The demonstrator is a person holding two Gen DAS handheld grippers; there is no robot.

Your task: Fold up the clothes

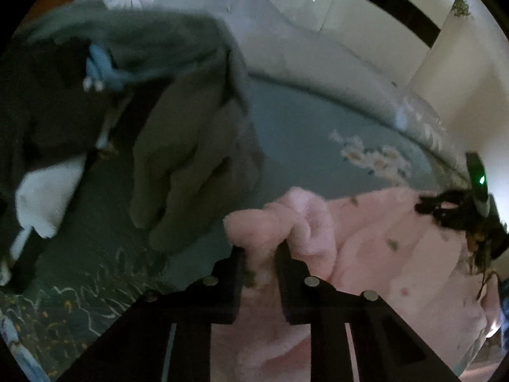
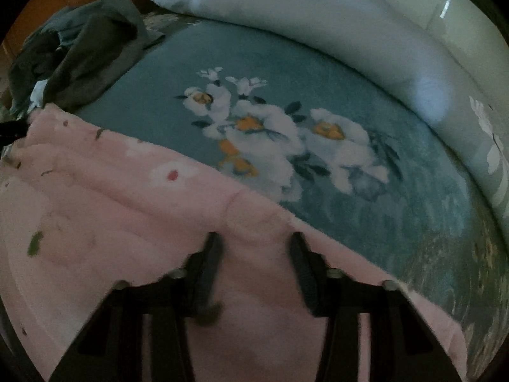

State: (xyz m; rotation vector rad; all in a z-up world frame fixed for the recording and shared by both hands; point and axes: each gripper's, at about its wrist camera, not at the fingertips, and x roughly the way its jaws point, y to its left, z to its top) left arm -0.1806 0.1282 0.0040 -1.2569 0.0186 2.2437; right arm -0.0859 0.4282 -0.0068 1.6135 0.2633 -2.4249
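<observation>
A pink fleece garment [image 1: 366, 242] with small printed motifs lies on a teal floral blanket [image 1: 302, 133]. My left gripper [image 1: 261, 251] is shut on a bunched edge of the pink garment and holds it a little raised. In the right wrist view the pink garment [image 2: 127, 197] spreads flat across the lower left. My right gripper [image 2: 254, 242] is open, its fingers spread over the garment's far edge, with nothing between them. The right gripper's body [image 1: 477, 210] shows at the right edge of the left wrist view.
A heap of dark, olive and grey clothes [image 1: 165, 105] lies at the left, also seen in the right wrist view [image 2: 82, 54]. A pale rolled duvet [image 2: 366, 38] borders the far side of the blanket [image 2: 413, 191]. A wall stands behind.
</observation>
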